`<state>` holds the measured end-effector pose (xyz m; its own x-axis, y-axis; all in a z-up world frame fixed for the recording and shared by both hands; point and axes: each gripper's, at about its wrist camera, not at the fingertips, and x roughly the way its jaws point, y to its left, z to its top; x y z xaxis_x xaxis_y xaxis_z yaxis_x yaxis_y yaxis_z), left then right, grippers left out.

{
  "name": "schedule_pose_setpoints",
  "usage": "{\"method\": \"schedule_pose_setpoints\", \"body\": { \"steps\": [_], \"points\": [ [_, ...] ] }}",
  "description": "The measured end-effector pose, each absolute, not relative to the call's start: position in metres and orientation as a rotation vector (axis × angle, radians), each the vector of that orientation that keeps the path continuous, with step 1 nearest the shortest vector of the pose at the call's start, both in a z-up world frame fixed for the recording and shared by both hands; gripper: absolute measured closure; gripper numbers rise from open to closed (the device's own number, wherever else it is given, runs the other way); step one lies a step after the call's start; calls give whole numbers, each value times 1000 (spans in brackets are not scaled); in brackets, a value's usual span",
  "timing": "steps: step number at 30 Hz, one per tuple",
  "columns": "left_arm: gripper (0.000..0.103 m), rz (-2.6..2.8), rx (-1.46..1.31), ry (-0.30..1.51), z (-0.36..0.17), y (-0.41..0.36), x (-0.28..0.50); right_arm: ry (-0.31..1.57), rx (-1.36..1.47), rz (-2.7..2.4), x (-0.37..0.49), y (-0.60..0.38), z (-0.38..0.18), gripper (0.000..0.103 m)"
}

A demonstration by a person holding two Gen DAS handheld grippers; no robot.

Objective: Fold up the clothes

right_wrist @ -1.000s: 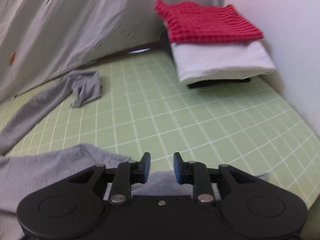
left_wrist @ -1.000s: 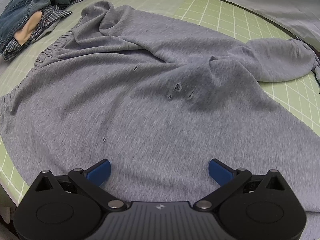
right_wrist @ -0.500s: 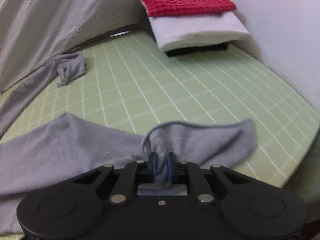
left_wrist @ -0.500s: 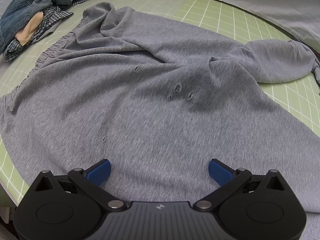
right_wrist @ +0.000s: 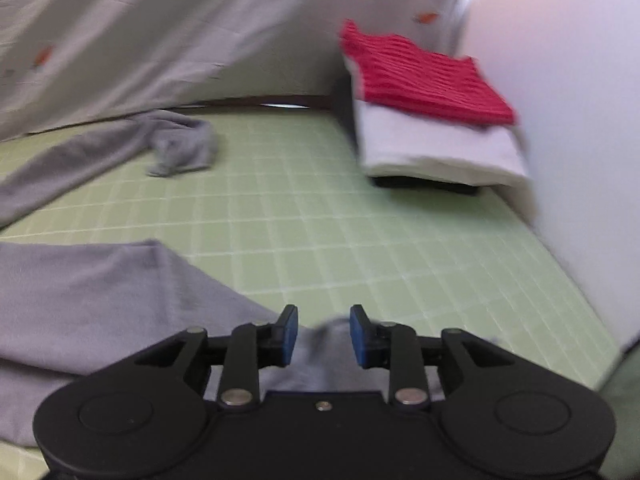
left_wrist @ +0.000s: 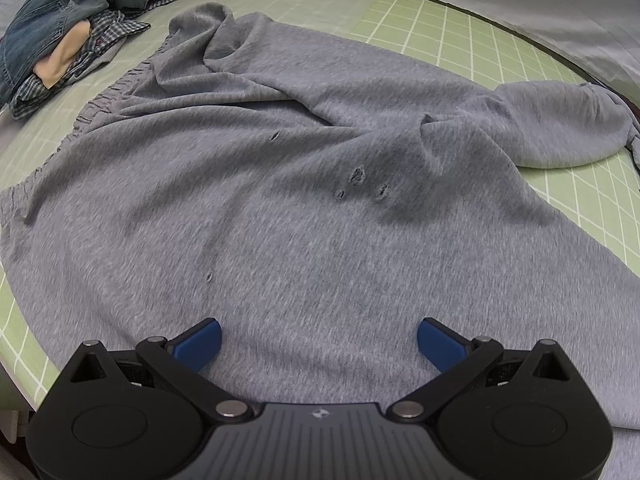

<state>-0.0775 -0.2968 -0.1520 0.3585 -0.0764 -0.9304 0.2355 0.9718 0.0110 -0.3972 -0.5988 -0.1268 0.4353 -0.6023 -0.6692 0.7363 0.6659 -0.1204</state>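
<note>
A grey sweatshirt [left_wrist: 280, 200] with a few small holes lies spread over the green grid mat [left_wrist: 460, 28]. My left gripper [left_wrist: 318, 340] is wide open just above its near part, holding nothing. In the right wrist view the same grey garment [right_wrist: 100, 300] lies at the lower left, with one sleeve [right_wrist: 176, 148] stretched toward the back. My right gripper [right_wrist: 323, 334] is open with a grey fabric edge lying between and below its blue fingertips [right_wrist: 290, 330]. The view is blurred.
A heap of denim and checked clothes [left_wrist: 68, 32] lies at the mat's far left. A folded stack, red knit [right_wrist: 424, 76] over white [right_wrist: 436, 152], stands at the back right by a white wall. A grey sheet [right_wrist: 160, 40] hangs behind the mat [right_wrist: 360, 240].
My right gripper had shut on the grey fabric edge and lifted it half a second ago; now it has opened and the fabric has dropped. The left gripper has barely moved.
</note>
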Motion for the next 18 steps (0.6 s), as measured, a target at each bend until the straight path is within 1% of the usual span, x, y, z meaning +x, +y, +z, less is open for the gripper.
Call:
{"method": "schedule_pose_setpoints", "body": {
  "steps": [3, 4, 8, 10, 15, 17, 18],
  "points": [
    [0, -201, 151, 1188, -152, -297, -78, 760, 271, -770, -391, -604, -133, 82],
    [0, -201, 151, 1188, -152, -297, -78, 776, 289, -768, -388, -605, -137, 83],
    [0, -201, 151, 1186, -152, -296, -78, 826, 318, -870, -393, -613, -146, 82],
    [0, -201, 150, 1183, -152, -296, -78, 833, 359, -913, -400, -619, -148, 80],
    [0, -200, 149, 1183, -152, -296, -78, 817, 486, -916, -416, -625, -152, 77],
    [0, -199, 149, 1185, -151, -296, -78, 821, 481, -914, -414, -623, -152, 79],
    [0, -199, 149, 1186, -151, -296, -78, 822, 477, -912, -414, -622, -152, 89]
  ]
}}
